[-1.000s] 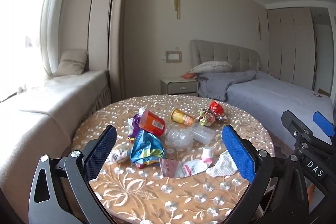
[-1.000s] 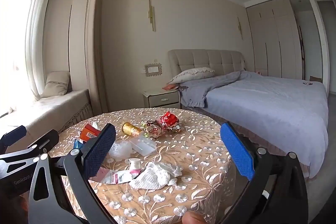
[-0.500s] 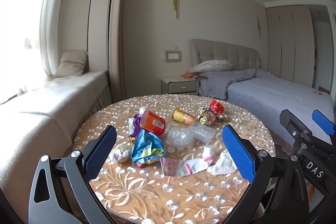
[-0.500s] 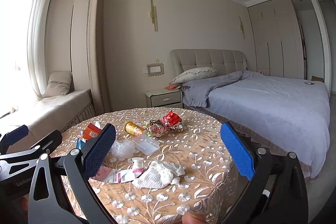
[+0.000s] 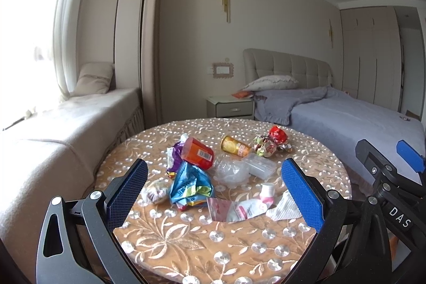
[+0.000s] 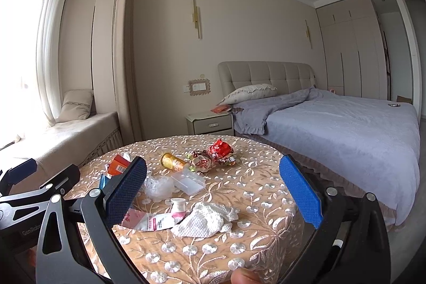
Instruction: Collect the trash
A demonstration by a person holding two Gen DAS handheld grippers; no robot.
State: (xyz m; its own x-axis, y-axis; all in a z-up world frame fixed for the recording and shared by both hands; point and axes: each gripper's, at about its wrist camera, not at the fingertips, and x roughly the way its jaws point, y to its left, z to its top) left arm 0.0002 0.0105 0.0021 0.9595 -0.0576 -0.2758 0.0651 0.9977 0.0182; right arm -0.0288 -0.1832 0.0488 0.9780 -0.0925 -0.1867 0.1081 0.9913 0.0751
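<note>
While both tools hover short of the round table (image 5: 165, 238), neither holds anything: the left gripper (image 5: 213, 193) has its blue-padded fingers spread wide with the litter showing between them, and the right gripper (image 6: 213, 190) is likewise fully parted and empty.

Trash lies scattered across the embroidered tablecloth:
- a crumpled blue snack bag (image 5: 190, 184), near the left edge of the pile, with a small clear-wrapped item (image 5: 154, 192) just beside it toward the left pad;
- an orange cup (image 5: 198, 156) on its side, leaning against a purple wrapper (image 5: 174, 155);
- a yellow can (image 5: 234, 145) lying flat, farther back;
- a cluster of red and patterned candy wrappers (image 6: 213, 155) at the far side — the red one sits highest;
- a crumpled clear plastic film (image 6: 158, 185), touching a clear plastic box (image 6: 187, 181);
- a pink-and-white squeezed tube (image 6: 157, 221) with its white cap pointing away from the cameras, lying on a small pink sachet (image 5: 218, 208);
- a wadded white tissue (image 6: 205, 217), touching the tube, nearest the right gripper.

From the right wrist view, the left tool's black frame is seen at the left margin, and a fingertip (image 6: 243, 277) shows at the bottom edge.

Beyond the table: a nightstand (image 6: 209, 121), a bed (image 6: 346, 124) with grey-blue covers, and a cushioned window bench (image 5: 66, 119).
</note>
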